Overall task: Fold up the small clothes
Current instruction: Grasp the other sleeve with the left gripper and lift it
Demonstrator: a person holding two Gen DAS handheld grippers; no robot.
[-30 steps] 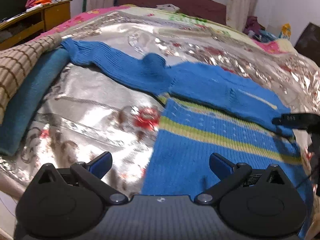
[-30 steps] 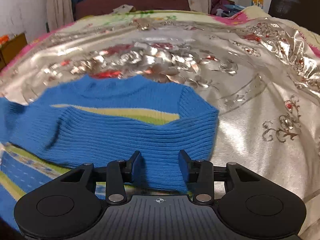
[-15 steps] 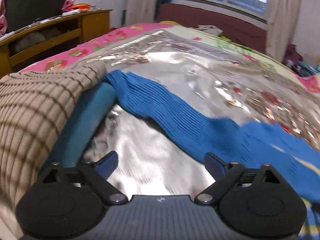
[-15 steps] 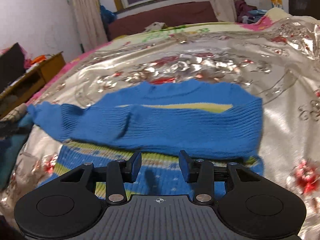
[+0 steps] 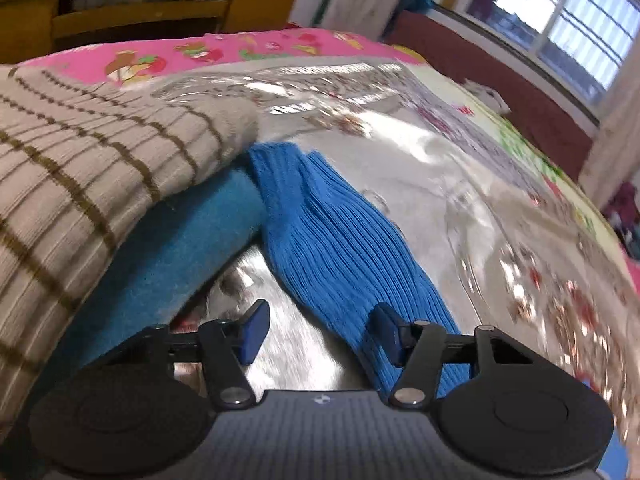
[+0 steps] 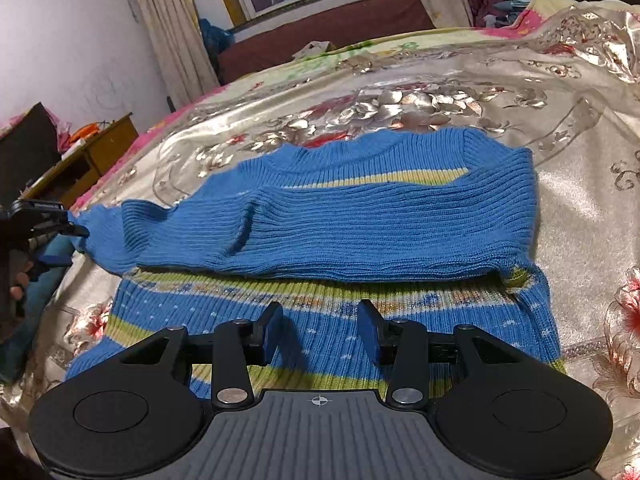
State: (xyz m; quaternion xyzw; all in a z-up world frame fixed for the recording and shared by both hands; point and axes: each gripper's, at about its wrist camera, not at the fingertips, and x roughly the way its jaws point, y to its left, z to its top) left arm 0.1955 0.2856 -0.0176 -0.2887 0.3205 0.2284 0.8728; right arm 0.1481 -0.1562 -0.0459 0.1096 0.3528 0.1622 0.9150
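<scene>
A small blue knit sweater (image 6: 360,224) with green and yellow stripes lies flat on the shiny bedspread (image 6: 440,80). One sleeve is folded across its chest; the other sleeve (image 5: 344,248) stretches out to the left. My left gripper (image 5: 320,332) is open and low over that sleeve near its cuff, with the right fingertip (image 5: 390,334) over the sleeve's edge. It also shows at the left edge of the right wrist view (image 6: 48,236), beside the cuff. My right gripper (image 6: 320,330) is open and empty above the sweater's striped lower body.
A beige striped knit (image 5: 80,168) lies on a teal garment (image 5: 168,264) just left of the sleeve cuff. A wooden cabinet (image 5: 140,12) stands beyond the bed's left side. A dark red headboard (image 6: 328,28) and window are at the far end.
My left gripper has moved left and down toward the outstretched sleeve's cuff, and its jaws have narrowed. My right gripper has pulled back from the folded sleeve, now over the sweater's lower body.
</scene>
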